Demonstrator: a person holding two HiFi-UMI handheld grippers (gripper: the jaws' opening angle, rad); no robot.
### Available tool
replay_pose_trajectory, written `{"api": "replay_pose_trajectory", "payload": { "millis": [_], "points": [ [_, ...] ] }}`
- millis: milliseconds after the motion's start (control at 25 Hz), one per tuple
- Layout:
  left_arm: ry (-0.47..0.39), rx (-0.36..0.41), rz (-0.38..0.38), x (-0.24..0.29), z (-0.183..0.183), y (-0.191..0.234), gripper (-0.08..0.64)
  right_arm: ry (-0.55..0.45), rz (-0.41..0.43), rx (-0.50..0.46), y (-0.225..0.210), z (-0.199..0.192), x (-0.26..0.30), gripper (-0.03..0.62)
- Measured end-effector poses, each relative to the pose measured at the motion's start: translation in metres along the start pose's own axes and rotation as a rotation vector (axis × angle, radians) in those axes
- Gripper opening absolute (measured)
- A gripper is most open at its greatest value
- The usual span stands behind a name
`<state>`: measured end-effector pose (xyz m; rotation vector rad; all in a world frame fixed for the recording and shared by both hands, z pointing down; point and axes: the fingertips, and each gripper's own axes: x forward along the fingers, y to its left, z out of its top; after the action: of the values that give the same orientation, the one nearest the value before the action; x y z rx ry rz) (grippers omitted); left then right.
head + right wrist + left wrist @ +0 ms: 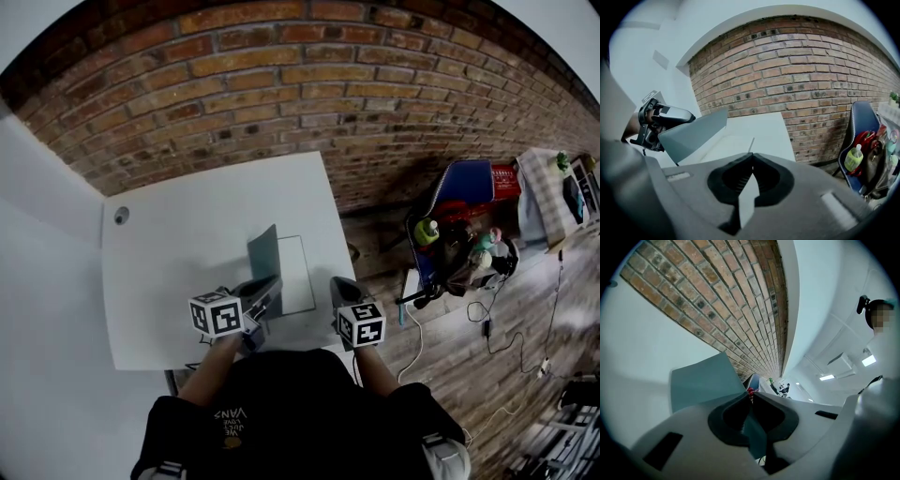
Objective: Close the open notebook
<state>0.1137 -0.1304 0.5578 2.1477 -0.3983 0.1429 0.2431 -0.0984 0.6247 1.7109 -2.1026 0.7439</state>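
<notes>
While the notebook (296, 272) lies open on the white worktop (187, 244), the left gripper (751, 397) pinches its raised teal cover (704, 383). The right gripper (751, 157) clamps a white page (745, 199). Both look light and floppy, best held near the outer edge.

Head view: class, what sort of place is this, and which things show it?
Probably an indoor workroom or studio: a bare brick wall, a white table standing by it, and a wooden floor with loose cables beside a cluttered blue chair.
</notes>
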Motion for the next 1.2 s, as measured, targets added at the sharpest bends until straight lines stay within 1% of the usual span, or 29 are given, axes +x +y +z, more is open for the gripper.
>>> {"api": "replay_pose_trajectory", "payload": {
  "millis": [360, 720, 1200],
  "points": [
    [0.023, 0.008, -0.003, 0.018, -0.007, -0.002, 0.032, 0.001, -0.009, 0.009, -0.014, -0.001, -0.008, -0.002],
    [0.017, 0.022, 0.006, 0.026, -0.009, -0.001, 0.034, 0.001, -0.016, 0.006, -0.025, -0.002, -0.014, -0.002],
    [0.011, 0.090, 0.041, 0.010, 0.002, 0.006, 0.032, -0.018, -0.030, -0.003, -0.013, 0.014, -0.012, -0.002]
  ]
}}
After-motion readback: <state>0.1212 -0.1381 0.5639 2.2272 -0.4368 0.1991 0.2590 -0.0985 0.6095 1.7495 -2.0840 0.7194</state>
